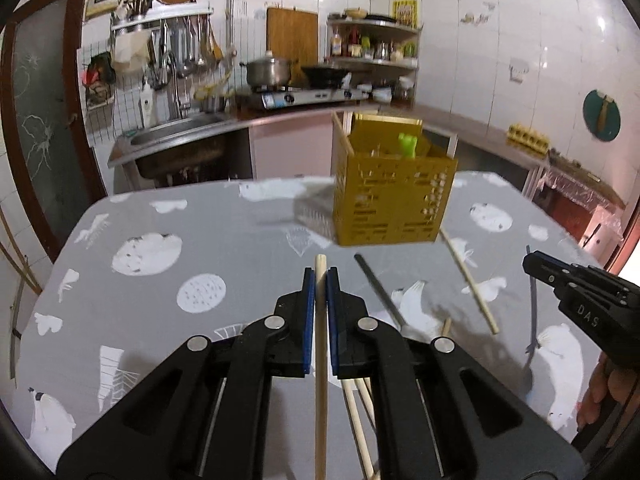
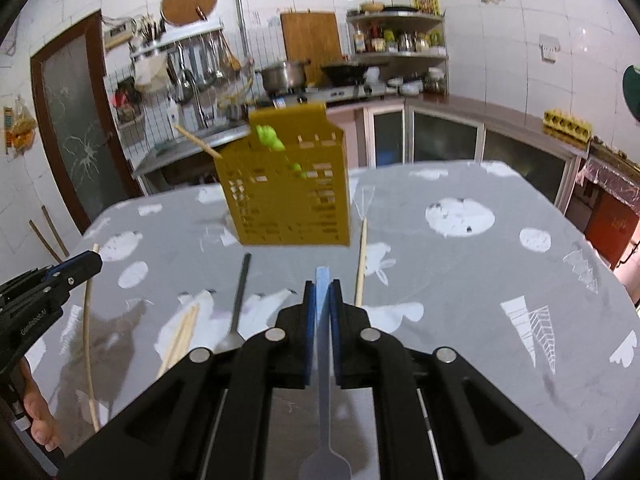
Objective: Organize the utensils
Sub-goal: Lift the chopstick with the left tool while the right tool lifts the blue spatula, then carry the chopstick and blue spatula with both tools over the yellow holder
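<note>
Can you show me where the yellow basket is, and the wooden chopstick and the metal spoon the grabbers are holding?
yellow basket (image 1: pixel 390 204): left wrist view, front wall.
wooden chopstick (image 1: pixel 320 360): left wrist view, middle of the shaft.
metal spoon (image 2: pixel 322 344): right wrist view, handle.

The surface wears a grey cloth printed with white shapes. Straight beyond the left fingers stands a yellow slotted caddy. To their right lie a dark-handled utensil and a pale chopstick; more chopsticks lie beneath them.
</note>
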A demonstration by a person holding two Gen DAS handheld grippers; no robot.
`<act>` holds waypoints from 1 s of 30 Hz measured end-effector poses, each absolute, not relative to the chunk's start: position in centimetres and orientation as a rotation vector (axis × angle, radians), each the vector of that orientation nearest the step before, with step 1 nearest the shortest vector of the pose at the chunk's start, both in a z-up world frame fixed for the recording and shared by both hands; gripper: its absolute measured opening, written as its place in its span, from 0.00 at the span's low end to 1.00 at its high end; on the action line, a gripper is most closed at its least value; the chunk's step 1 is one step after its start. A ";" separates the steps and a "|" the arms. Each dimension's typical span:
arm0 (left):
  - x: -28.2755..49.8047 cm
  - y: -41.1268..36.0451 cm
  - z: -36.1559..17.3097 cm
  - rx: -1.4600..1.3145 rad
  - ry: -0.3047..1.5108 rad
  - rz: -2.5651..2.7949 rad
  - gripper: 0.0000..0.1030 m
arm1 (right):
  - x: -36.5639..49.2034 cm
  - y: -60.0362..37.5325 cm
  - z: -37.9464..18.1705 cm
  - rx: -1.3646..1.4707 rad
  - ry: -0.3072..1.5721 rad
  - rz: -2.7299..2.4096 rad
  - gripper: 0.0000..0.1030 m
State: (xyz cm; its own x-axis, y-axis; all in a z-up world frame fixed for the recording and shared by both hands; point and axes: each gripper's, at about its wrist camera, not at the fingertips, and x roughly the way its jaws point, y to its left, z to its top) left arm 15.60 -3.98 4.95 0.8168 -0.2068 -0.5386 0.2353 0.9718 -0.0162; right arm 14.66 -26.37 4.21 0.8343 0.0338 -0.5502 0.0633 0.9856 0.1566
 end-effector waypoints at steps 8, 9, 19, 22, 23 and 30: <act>13.6 -3.2 6.1 0.045 0.486 -0.240 0.05 | 12.3 -25.9 5.3 0.142 0.506 -0.023 0.07; 13.2 -3.1 6.3 0.047 0.468 -0.237 0.05 | 12.0 -25.9 5.5 0.145 0.496 -0.023 0.07; 12.7 -2.5 8.7 -0.012 0.358 -0.243 0.05 | 10.7 -25.6 8.1 0.116 0.346 -0.033 0.07; 13.6 -2.5 9.6 -0.024 0.349 -0.243 0.05 | 11.5 -25.5 8.8 0.110 0.334 -0.025 0.07; 13.9 -2.6 9.8 -0.030 0.345 -0.243 0.05 | 11.8 -25.5 9.0 0.111 0.329 -0.024 0.07; 16.3 -3.7 12.2 -0.035 0.325 -0.257 0.05 | 14.0 -26.2 11.4 0.131 0.297 -0.007 0.07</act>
State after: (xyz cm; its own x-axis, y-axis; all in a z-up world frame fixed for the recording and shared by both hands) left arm 16.29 -3.66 12.23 0.9153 -0.2554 -0.3114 0.2440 0.9668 -0.0756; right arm 14.04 -26.22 11.41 0.9563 0.0120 -0.2923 0.0264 0.9915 0.1273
